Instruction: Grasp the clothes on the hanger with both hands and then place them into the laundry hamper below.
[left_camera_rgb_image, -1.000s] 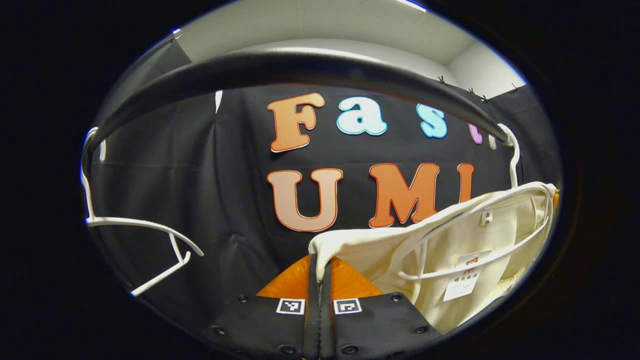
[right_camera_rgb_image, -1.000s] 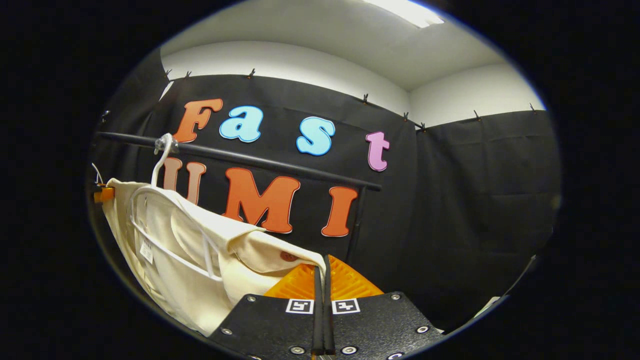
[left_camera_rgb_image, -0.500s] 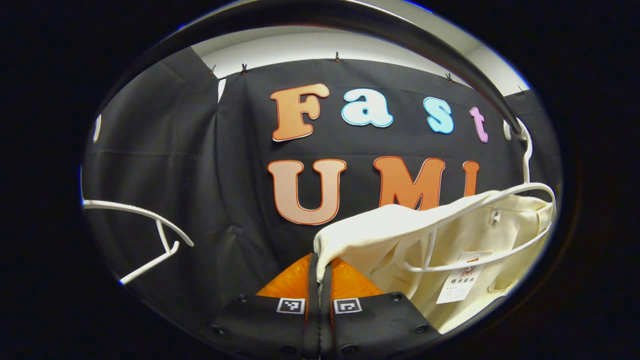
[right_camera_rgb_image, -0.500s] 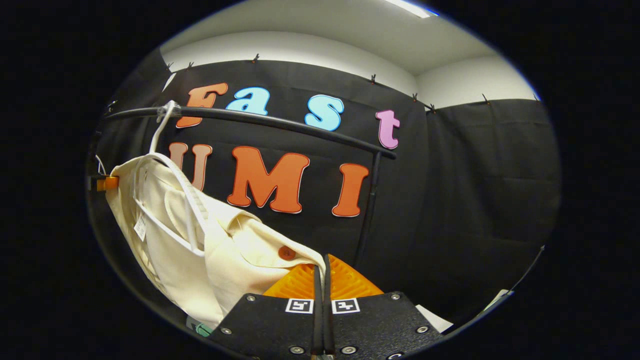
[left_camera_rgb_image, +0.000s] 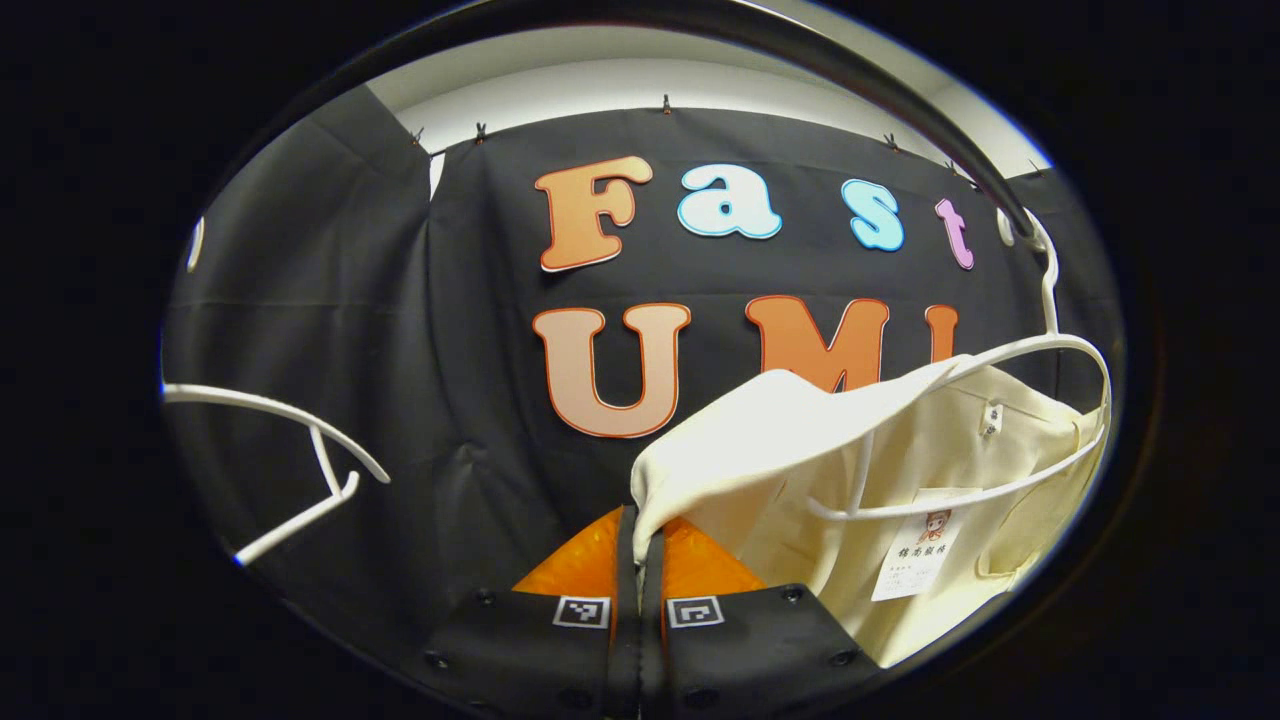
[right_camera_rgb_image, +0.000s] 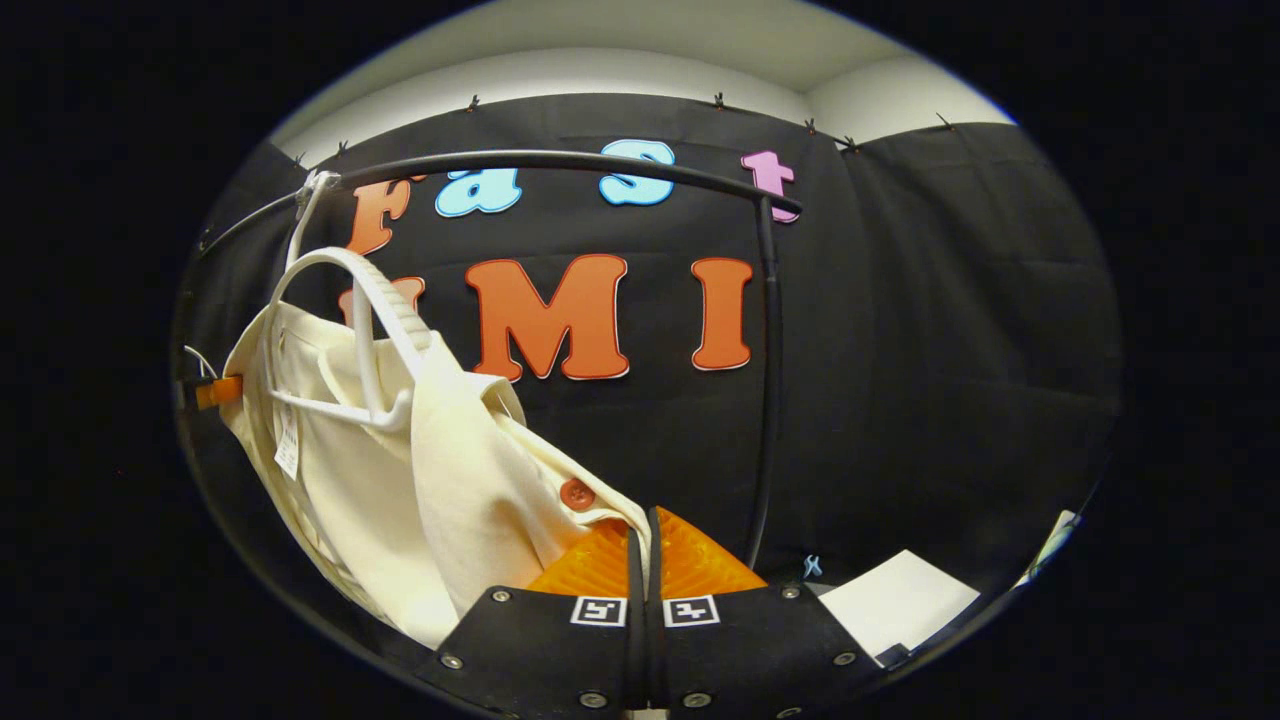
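Cream woven garment (left_camera_rgb_image: 800, 450) with rust-red button (right_camera_rgb_image: 576, 494), paper tag (left_camera_rgb_image: 915, 545), draped on white plastic hanger (right_camera_rgb_image: 345, 330) under black rail (right_camera_rgb_image: 560, 165). Left hand-held gripper (left_camera_rgb_image: 640, 525) and right hand-held gripper (right_camera_rgb_image: 640, 530) each pinched closed on a fabric edge.

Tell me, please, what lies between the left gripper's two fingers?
A fold of the cream garment: in the left gripper view, the left gripper pinches its edge.

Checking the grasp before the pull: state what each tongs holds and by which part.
Both hold the cream garment. The left tongs pinch a folded edge of the fabric on one side; the right tongs pinch the front edge just beyond the round button.
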